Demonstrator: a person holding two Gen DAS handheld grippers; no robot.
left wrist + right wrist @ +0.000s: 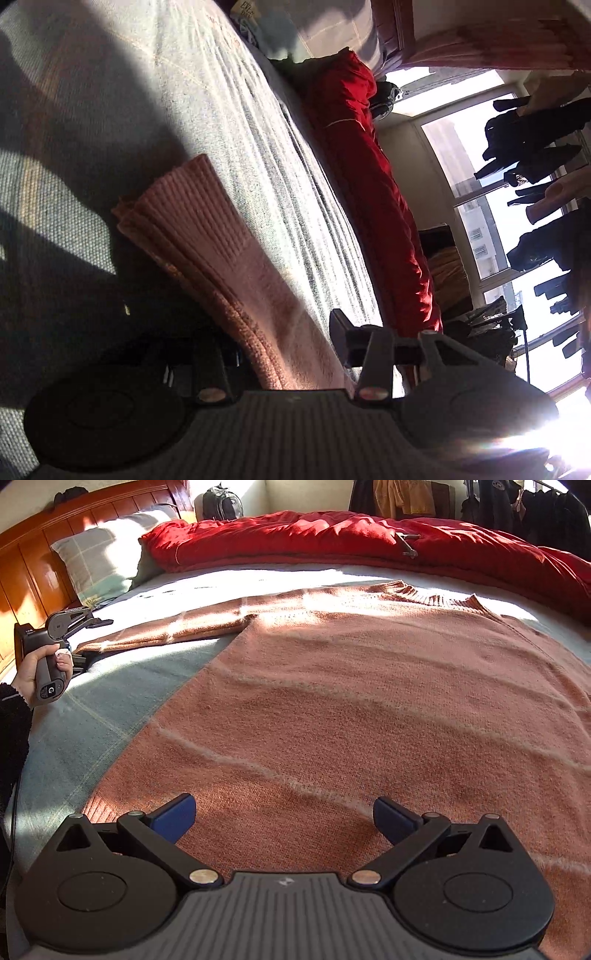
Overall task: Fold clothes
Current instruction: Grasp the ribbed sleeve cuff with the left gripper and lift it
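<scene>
the right gripper hangs wide apart just over the hem of the pink sweater, which lies flat on the bed, its long axis running away toward the collar by the red duvet. farther left, the left gripper straddles the outstretched sleeve cuff, jaws apart, whether pinching i cannot tell.

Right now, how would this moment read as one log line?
left gripper: around sleeve cuff | right gripper: open above sweater | sweater: flat, unfolded
</scene>
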